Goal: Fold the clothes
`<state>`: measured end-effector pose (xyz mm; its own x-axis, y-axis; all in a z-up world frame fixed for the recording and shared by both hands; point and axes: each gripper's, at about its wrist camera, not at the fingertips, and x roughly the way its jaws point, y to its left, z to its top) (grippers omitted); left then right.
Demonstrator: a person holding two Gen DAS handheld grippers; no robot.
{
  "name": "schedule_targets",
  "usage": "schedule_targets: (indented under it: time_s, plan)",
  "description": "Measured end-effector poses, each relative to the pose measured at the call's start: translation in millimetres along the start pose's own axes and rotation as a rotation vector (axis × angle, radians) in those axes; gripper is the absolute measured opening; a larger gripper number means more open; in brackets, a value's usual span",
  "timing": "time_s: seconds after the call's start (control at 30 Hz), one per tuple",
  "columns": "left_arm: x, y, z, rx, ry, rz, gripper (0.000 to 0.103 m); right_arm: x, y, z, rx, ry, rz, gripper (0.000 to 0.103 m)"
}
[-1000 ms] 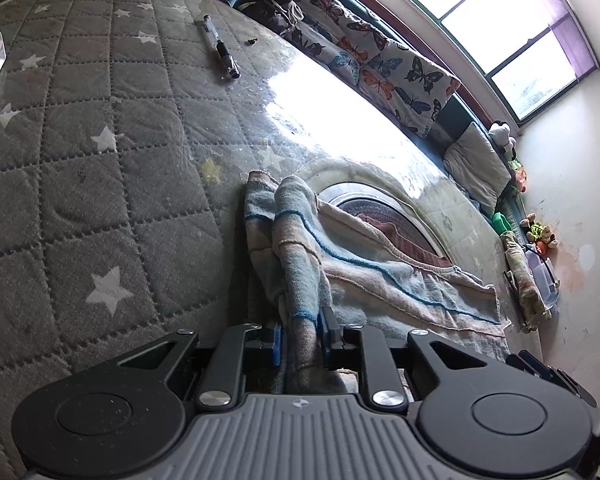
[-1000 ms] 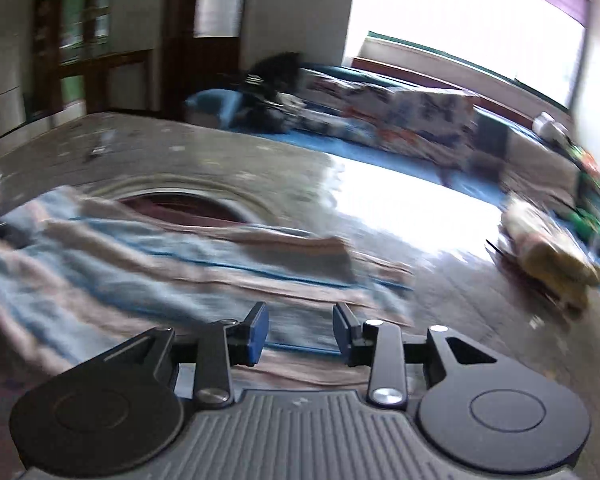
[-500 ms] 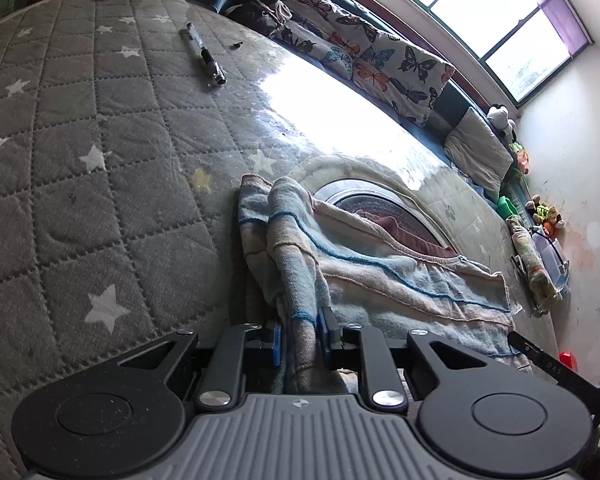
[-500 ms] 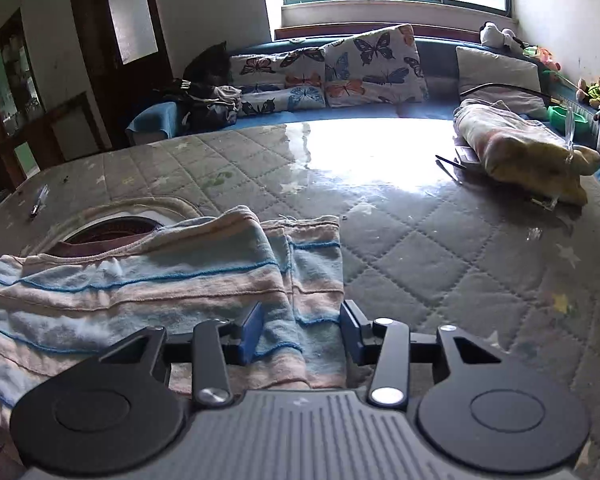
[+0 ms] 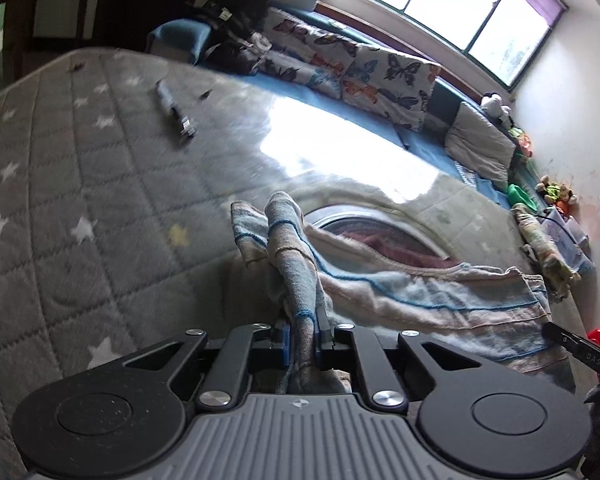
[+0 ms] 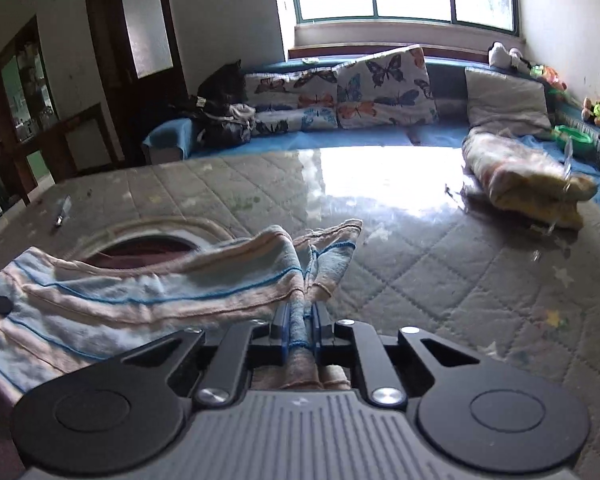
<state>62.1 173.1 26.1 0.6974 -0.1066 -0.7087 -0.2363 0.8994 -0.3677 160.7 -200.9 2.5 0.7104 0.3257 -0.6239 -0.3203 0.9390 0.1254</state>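
Heads up, the main risk here is the cloth [image 5: 416,292] slipping out of one side: each gripper only has a thin bunched edge pinched, so if you pull the two apart or lift unevenly, a corner could pop free and the fold goes crooked. It might also drag on the mattress [image 5: 80,184]. Your left gripper [image 5: 302,330] is clamped on one end of the cloth, your right gripper [image 6: 300,326] on the other end. The rest sags between them, resting on the mattress just ahead of both.
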Motion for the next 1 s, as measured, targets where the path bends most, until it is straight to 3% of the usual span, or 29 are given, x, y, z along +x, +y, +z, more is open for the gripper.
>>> schedule_targets:
  time_s: [0.2, 0.5, 1.0]
  plan:
    - [-7.6, -41.6, 6.5, 0.079, -0.023, -0.055, 0.01, -35.1, -4.9, 12.5, -0.021, -0.061, -0.028, 0.01]
    - [3.0, -117.2, 1.8, 0.187, -0.015, -0.107, 0.01, -86.2, -38.0, 18.2, -0.019, -0.124, -0.135, 0.01]
    - [28.2, -228.2, -9.1, 0.366, -0.021, -0.136, 0.01, -138.1, -105.1, 12.0, 0.027, -0.173, -0.289, 0.009]
